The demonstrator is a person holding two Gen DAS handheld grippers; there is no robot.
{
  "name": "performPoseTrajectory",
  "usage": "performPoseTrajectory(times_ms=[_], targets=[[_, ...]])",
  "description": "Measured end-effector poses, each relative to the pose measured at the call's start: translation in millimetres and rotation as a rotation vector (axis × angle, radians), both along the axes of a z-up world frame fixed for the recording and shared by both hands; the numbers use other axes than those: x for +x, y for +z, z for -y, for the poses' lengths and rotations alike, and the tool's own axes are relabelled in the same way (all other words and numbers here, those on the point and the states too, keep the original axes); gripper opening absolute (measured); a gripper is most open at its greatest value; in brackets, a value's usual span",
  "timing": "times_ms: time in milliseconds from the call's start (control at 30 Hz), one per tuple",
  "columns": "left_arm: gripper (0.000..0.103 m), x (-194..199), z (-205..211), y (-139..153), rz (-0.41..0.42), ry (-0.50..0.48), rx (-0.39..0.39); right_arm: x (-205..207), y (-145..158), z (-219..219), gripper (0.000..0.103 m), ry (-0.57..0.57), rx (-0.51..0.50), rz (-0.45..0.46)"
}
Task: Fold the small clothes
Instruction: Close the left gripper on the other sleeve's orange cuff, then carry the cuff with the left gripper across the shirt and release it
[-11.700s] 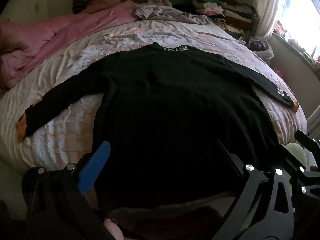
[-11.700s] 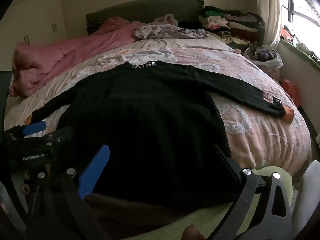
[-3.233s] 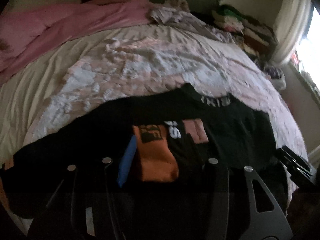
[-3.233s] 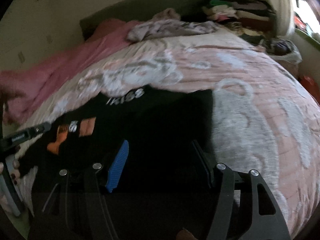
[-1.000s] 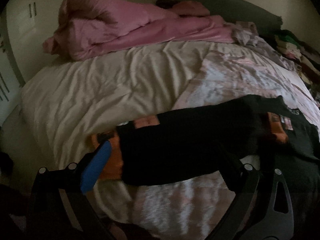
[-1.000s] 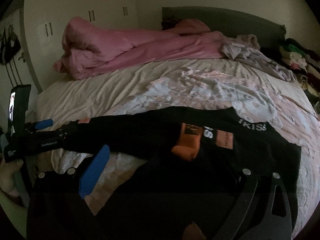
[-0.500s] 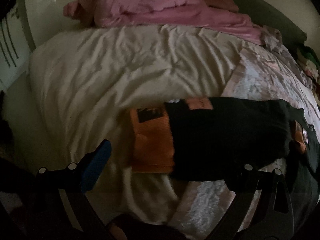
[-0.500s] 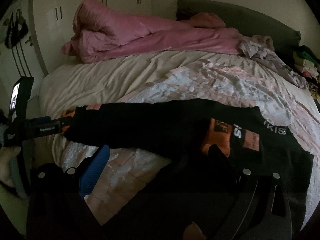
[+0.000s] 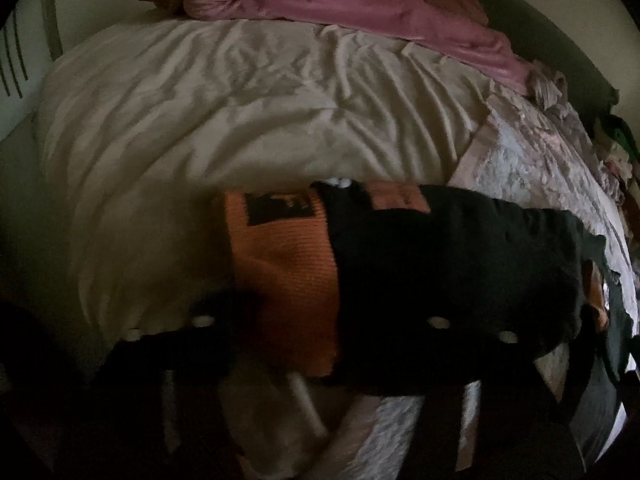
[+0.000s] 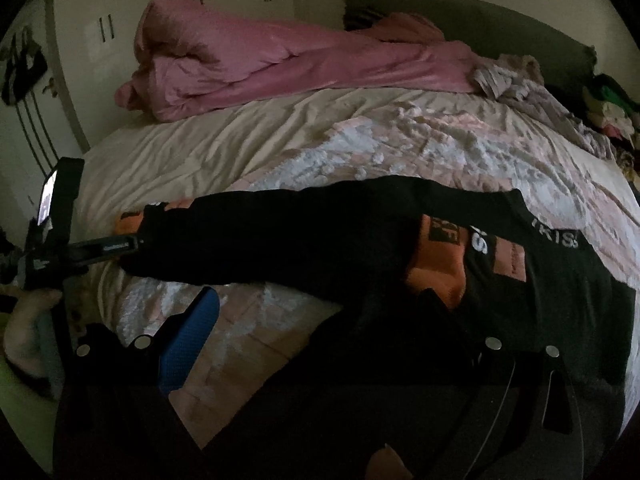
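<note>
The left gripper (image 9: 316, 320) has dropped onto the orange cuff (image 9: 280, 264) of the outstretched sleeve (image 10: 280, 236); half a second ago its jaws stood wide above the cloth, and now they are closing with the cuff between them; the near part of this view is dark and smeared, so whether the pads already press the knit is not certain, though it looks likely. In the right wrist view the same gripper (image 10: 120, 244) reaches in from the left edge and meets the sleeve end, a hand (image 10: 28, 320) on its handle below. The black sweater (image 10: 520, 300) lies on the near right part of the bed (image 10: 240, 148), on the patterned quilt (image 10: 400, 152); its other sleeve is already folded across the chest, its own orange cuff (image 10: 436, 272) resting just left of the collar lettering; a second ago that fold lay the same. The right gripper (image 10: 320, 320) hangs over the sweater's near edge with jaws wide apart, blue pad (image 10: 188, 332) on the left, holding nothing. A pink duvet (image 10: 280, 60) is heaped along the far side; a stack of clothes (image 10: 608, 108) sits at far right. By my reading the second sleeve fold is just beginning: with the cuff taken, the sleeve can be carried right across the body to match the first; a shallow bite on the thick ribbing could slip.
</note>
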State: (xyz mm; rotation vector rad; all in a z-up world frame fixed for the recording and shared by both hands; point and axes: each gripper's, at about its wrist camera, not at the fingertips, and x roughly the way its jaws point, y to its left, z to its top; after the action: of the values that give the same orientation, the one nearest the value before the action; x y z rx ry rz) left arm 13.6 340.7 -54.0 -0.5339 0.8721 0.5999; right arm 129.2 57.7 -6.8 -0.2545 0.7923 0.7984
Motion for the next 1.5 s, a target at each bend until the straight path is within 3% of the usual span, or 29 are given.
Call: performPoseTrajectory(times_ms=[100, 300, 533, 1033, 1500], targets=[[0.016, 2, 7, 9, 0.026, -0.015, 0.021, 5, 0, 12, 0.098, -0.028, 0.012, -0.007], [0.014, 5, 29, 52, 0.149, -0.084, 0.032, 17, 7, 46, 0.098, -0.101, 0.059, -0.019], [0.014, 38, 78, 97, 0.248, -0.224, 0.035, 29, 15, 94, 0.098, -0.206, 0.090, -0.006], [0.012, 108, 189, 118, 0.250, -0.468, 0.043, 48, 32, 191, 0.098, -0.411, 0.162, 0.015], [0.012, 160, 273, 105, 0.196, -0.628, 0.020, 62, 28, 252, 0.098, -0.515, 0.237, -0.014]])
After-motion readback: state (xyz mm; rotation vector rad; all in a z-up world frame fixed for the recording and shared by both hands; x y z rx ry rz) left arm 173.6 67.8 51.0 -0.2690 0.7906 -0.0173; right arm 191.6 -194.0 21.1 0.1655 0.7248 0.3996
